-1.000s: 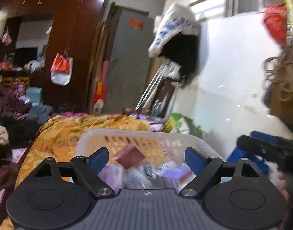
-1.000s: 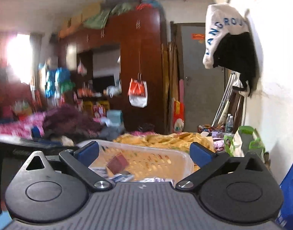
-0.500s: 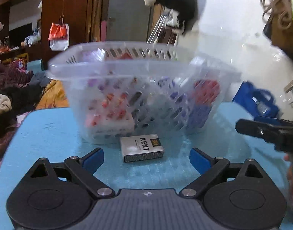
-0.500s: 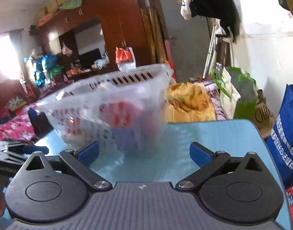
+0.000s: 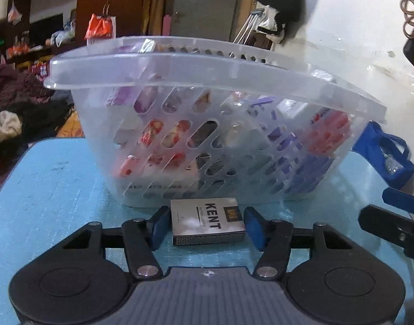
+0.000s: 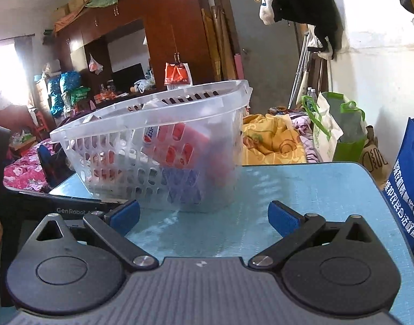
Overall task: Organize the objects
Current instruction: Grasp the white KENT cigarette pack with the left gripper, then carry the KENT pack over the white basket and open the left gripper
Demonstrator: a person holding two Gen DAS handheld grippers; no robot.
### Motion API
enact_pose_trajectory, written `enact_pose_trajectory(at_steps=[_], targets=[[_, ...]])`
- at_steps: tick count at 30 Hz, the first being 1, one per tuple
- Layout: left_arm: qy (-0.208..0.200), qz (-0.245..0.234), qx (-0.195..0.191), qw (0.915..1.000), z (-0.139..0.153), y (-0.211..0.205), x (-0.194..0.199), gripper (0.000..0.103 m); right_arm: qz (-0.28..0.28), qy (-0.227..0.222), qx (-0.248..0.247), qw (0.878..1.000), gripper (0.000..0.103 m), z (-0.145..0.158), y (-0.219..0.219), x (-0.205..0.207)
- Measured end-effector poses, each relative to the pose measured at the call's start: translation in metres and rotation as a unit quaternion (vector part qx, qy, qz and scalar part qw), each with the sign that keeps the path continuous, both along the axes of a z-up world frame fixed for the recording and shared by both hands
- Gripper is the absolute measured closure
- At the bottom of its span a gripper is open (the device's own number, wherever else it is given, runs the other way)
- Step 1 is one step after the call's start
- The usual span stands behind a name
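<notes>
Blue-padded black left tongs (image 5: 204,226), low over a pale blue table (image 5: 44,176), jaws narrowed and just now closing in. Between the blue pads (image 5: 159,224), a flat silver-grey KENT cardboard box (image 5: 204,216), lying on the table with its printed face up. Left pad tight at one end of the box, right pad just beside the other end; cannot tell whether the two actually press on it.

Just behind the box, touching or nearly touching its far edge, a clear perforated plastic basket (image 5: 207,65), upright on the table. Inside it, seen through the slots, a jumble of red, white and purple packets, none of them readable from the left wrist view. Seen from the right wrist, the same basket (image 6: 153,113) with a red-and-white packet leaning against its near wall and something blue beneath that.

Black right tongs (image 6: 204,216), also blue-padded, spread wide over bare table (image 6: 301,184), holding nothing, basket just ahead and to the left. At the far right edge of the left wrist view, the tips of these right tongs (image 5: 391,216); at the left edge of the right wrist view, the arm of the left tongs (image 6: 71,205).

Beyond the table, a blue fabric bag with white print (image 6: 407,176), a green-and-white shopping bag (image 6: 334,127), a crumpled yellow patterned cloth (image 6: 269,138), a tall dark wooden wardrobe (image 6: 166,27).
</notes>
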State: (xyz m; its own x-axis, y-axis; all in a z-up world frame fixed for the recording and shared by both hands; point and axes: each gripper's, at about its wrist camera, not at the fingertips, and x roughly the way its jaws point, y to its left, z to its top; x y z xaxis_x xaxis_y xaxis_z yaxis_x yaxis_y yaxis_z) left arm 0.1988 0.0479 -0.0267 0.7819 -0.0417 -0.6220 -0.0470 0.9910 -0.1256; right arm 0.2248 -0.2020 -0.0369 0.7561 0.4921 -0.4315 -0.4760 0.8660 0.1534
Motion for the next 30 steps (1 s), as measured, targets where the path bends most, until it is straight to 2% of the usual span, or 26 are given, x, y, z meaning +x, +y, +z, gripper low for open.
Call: enact_pose_trajectory(at_steps=[2, 7, 13, 22, 25, 27, 30], targets=[[-0.007, -0.007, 0.007, 0.9999, -0.001, -0.004, -0.004, 0.04, 0.0, -0.002, -0.001, 1.0, 0.0, 0.0, 0.0, -0.001], [-0.041, -0.028, -0.01, 0.9987, 0.001, 0.002, -0.027, 0.04, 0.004, -0.001, -0.004, 1.0, 0.0, 0.0, 0.002, -0.001], [-0.074, -0.023, -0.037, 0.9963, 0.002, 0.02, -0.052, 0.04, 0.02, -0.001, -0.009, 1.0, 0.0, -0.001, 0.01, -0.003], [-0.117, -0.019, -0.043, 0.992, 0.009, 0.031, -0.068, 0.04, 0.021, -0.012, -0.019, 1.0, 0.0, -0.001, 0.019, -0.011], [-0.133, -0.035, -0.039, 0.9897, 0.028, 0.031, -0.073, 0.04, 0.041, -0.011, -0.006, 0.999, 0.0, 0.009, 0.017, -0.015], [-0.149, -0.045, -0.029, 0.9874, 0.047, 0.027, -0.078, 0.04, 0.052, -0.019, 0.017, 0.998, 0.0, 0.026, 0.012, -0.021], [-0.179, -0.067, -0.034, 0.9811, 0.088, 0.024, -0.079, 0.04, 0.062, -0.065, 0.029, 0.996, 0.0, 0.067, 0.013, -0.034]])
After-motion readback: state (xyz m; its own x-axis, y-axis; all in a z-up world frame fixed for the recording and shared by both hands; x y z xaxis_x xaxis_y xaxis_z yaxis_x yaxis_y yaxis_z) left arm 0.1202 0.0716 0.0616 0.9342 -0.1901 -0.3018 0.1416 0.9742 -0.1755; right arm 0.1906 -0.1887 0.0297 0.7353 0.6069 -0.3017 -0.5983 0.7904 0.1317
